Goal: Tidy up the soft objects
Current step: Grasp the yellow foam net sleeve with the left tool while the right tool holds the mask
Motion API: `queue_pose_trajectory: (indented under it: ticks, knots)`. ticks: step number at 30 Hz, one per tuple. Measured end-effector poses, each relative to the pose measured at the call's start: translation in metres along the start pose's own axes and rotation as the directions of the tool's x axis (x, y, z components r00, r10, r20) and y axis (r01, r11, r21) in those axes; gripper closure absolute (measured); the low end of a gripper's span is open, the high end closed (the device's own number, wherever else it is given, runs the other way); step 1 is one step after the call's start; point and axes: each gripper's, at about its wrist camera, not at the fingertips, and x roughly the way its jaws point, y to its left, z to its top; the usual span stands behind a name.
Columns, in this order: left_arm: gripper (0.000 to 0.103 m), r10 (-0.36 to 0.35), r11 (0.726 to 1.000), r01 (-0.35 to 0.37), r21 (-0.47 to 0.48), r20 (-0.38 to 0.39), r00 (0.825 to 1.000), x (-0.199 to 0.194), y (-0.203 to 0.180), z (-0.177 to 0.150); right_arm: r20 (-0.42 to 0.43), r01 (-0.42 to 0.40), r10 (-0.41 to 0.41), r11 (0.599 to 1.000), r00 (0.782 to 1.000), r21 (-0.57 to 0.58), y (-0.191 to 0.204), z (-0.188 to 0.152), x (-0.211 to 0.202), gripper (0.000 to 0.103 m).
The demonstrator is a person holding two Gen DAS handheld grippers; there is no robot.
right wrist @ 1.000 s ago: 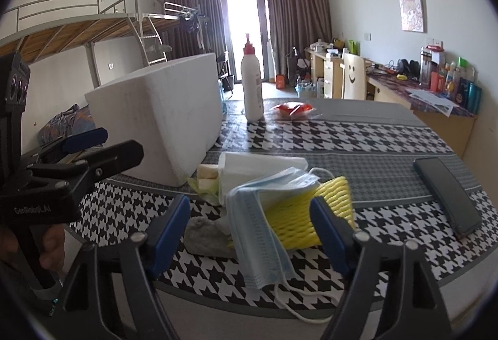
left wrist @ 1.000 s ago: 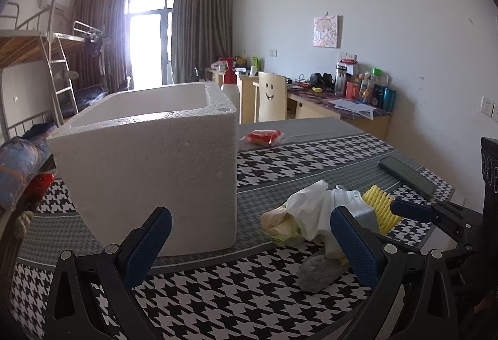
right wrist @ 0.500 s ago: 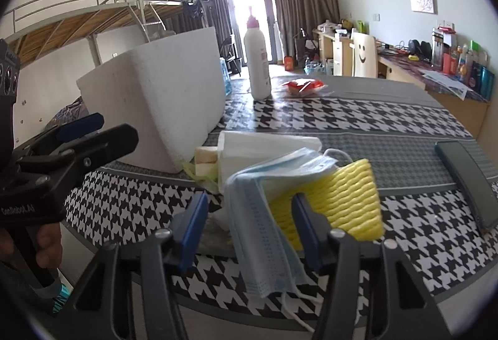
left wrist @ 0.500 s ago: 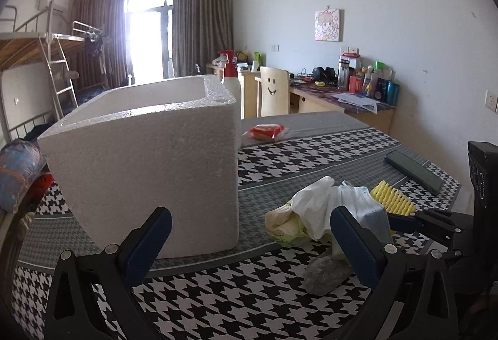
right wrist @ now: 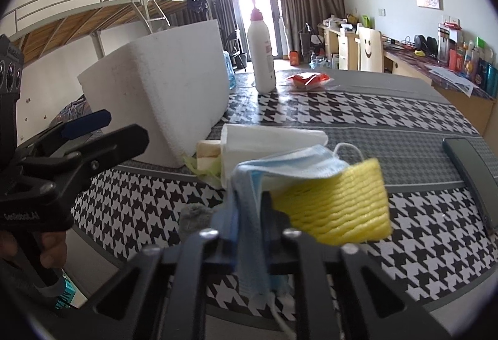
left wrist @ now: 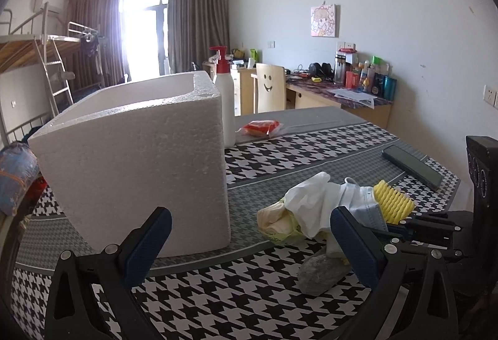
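A pile of soft things lies on the houndstooth cloth: a blue face mask [right wrist: 292, 165], a yellow foam net [right wrist: 339, 203], white tissue [right wrist: 270, 140], a pale yellow bag [left wrist: 277, 221] and a grey cloth lump [left wrist: 320, 271]. My right gripper [right wrist: 249, 215] is shut on the near edge of the mask, which drapes down between its fingers. In the left wrist view the mask [left wrist: 361, 203] and net [left wrist: 393, 200] lie beside that gripper [left wrist: 401, 223]. My left gripper [left wrist: 250, 234] stands open, holding nothing, in front of the white foam box [left wrist: 140, 159].
A white pump bottle [left wrist: 225, 103] with a red top and a red snack packet [left wrist: 261, 126] stand behind the box. A dark phone [left wrist: 411, 165] lies at the right. The table's near edge runs just under both grippers. A hand [right wrist: 46, 249] holds the left gripper.
The right gripper's jaws have closed from wide open onto the blue mask, and the pile looks closer to that camera. The left gripper has hardly moved.
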Motion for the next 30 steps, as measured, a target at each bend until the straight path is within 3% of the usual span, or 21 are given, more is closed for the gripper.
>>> queue_pose_trajectory:
  ticks: [15, 30]
  knots:
    - [0.001, -0.066, 0.998, 0.066, 0.019, -0.006, 0.998, -0.001, -0.017, 0.0, 0.088, 0.064, -0.062, 0.998, 0.994, -0.017, 0.003, 0.007, -0.03, 0.094]
    - [0.001, -0.146, 0.983, 0.149, 0.106, -0.037, 0.989, 0.005, -0.057, 0.0, 0.129, 0.141, -0.145, 0.989, 0.981, 0.036, -0.02, -0.003, -0.052, 0.094]
